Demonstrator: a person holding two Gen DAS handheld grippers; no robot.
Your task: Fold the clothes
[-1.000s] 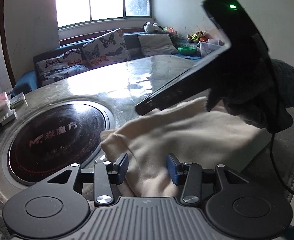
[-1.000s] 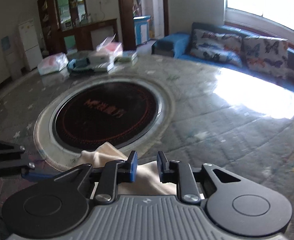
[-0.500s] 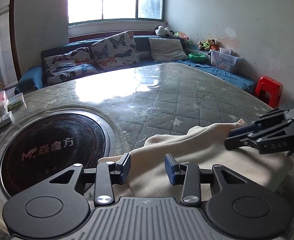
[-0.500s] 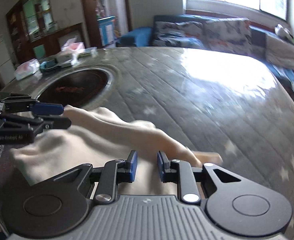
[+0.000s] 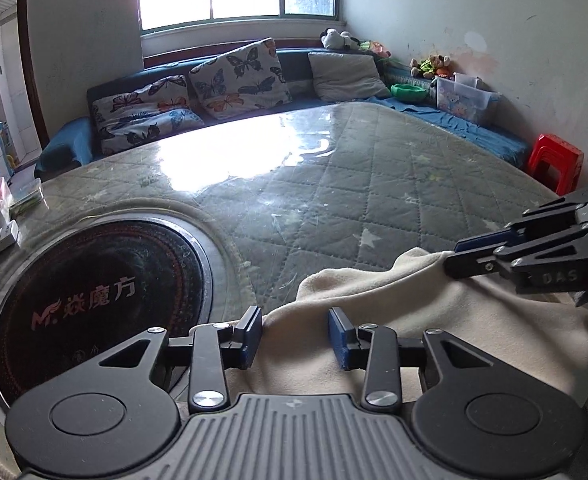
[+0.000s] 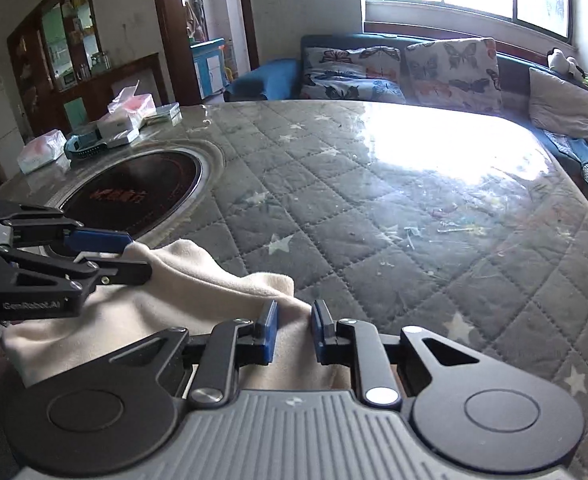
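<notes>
Lying on quilted table point(image 5: 394, 184): cream cloth point(image 5: 474, 320).

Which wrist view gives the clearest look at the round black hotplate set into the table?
The left wrist view: the hotplate is close and large there, its printed logo legible, though the left gripper cuts off its lower edge. In the right wrist view the hotplate is farther off and foreshortened, its near edge hidden behind the other gripper and the cream cloth.
</notes>
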